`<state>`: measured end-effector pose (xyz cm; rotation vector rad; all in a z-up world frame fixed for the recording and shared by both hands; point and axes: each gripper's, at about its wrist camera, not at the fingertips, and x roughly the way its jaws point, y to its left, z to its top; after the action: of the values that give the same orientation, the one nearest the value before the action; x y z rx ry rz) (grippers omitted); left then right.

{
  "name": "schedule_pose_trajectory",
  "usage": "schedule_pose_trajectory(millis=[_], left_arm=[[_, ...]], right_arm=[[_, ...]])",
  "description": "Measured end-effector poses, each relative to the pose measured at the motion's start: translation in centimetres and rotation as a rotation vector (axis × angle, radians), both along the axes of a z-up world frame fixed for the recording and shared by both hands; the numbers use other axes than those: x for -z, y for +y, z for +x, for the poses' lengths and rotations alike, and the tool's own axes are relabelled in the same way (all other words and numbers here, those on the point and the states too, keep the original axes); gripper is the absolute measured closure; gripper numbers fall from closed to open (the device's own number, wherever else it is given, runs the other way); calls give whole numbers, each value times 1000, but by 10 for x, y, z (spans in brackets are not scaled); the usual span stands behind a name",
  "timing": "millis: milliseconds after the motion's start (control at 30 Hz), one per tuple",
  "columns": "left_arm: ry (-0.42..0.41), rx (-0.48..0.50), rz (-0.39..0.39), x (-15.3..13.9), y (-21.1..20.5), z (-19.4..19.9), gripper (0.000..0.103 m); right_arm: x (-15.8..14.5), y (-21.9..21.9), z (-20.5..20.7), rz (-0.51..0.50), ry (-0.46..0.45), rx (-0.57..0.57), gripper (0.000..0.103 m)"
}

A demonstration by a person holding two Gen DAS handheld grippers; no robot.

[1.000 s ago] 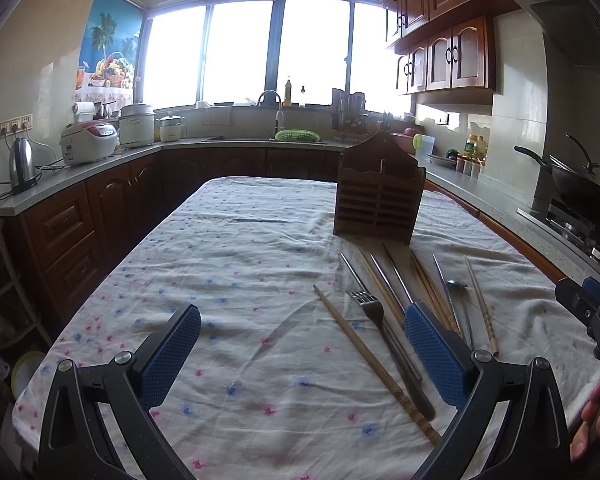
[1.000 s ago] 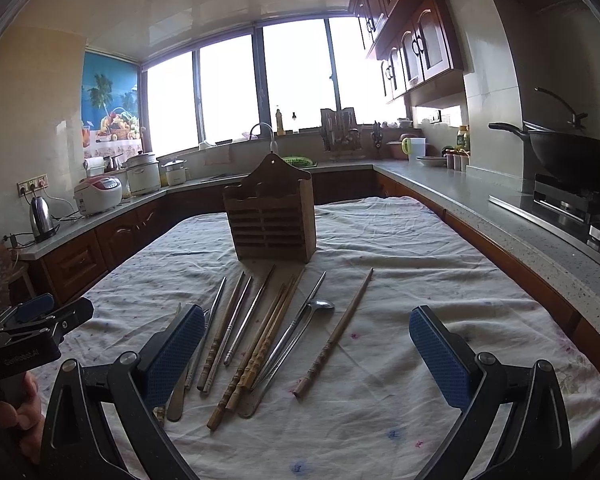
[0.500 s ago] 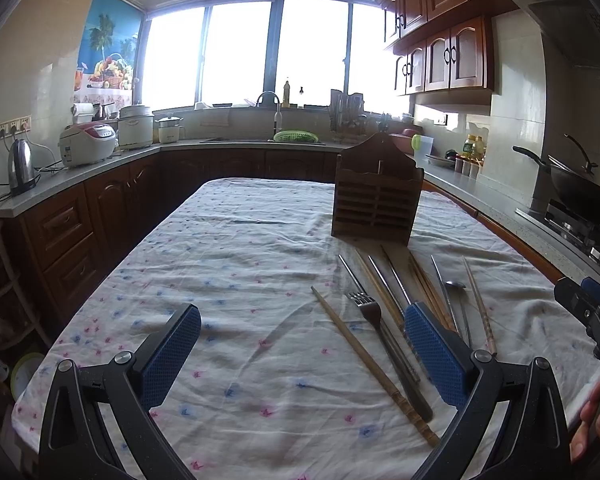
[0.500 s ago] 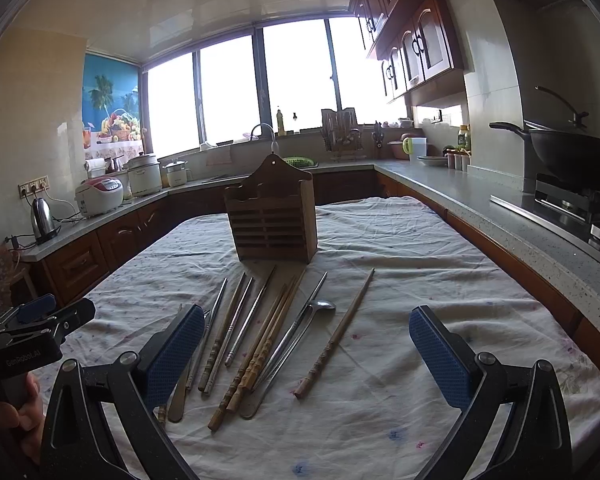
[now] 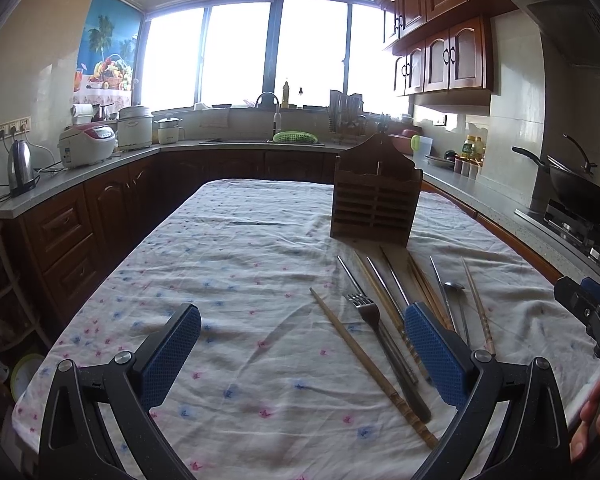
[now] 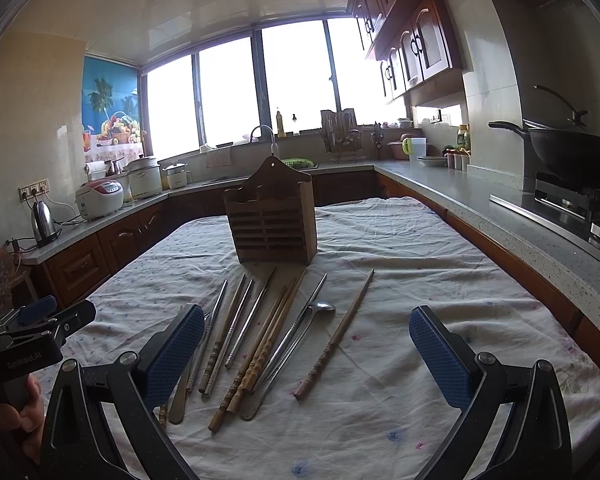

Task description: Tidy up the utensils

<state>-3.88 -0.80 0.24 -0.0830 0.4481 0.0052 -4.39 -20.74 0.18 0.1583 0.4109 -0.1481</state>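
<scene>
A wooden slatted utensil holder point(image 5: 375, 196) point(image 6: 273, 224) stands upright on the cloth-covered table point(image 5: 236, 264). In front of it lie several wooden and metal chopsticks point(image 6: 260, 340), a fork point(image 5: 366, 309) and a spoon point(image 6: 320, 307), all roughly side by side. One wooden chopstick point(image 5: 370, 364) lies apart to the left, another point(image 6: 336, 336) apart to the right. My left gripper point(image 5: 302, 354) hovers open near the table's front edge, its right finger over the utensils' handles. My right gripper point(image 6: 306, 356) is open too, above the utensil row, holding nothing.
Kitchen counters wrap around the table. A kettle point(image 5: 20, 168) and rice cookers point(image 5: 86, 148) stand on the left counter. A wok point(image 6: 572, 156) sits on the stove at the right. A sink with a green basket point(image 5: 294, 137) is at the back under the window.
Both views shift only slightly; the left gripper has drifted a little. Nothing on the table has moved.
</scene>
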Motion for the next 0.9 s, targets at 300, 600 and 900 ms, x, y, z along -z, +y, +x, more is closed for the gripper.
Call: schedule_pose_trajectory(millis=[300, 600, 900], left_arm=[[1, 4, -7, -1, 0, 1, 1], [35, 13, -34, -2, 5, 12, 1], [145, 90, -96, -2, 8, 52, 10]], right_arm=[[0, 0, 0, 1, 1, -1, 0], [0, -2, 6, 19, 21, -16, 0], [3, -10, 25, 93, 81, -57, 1]])
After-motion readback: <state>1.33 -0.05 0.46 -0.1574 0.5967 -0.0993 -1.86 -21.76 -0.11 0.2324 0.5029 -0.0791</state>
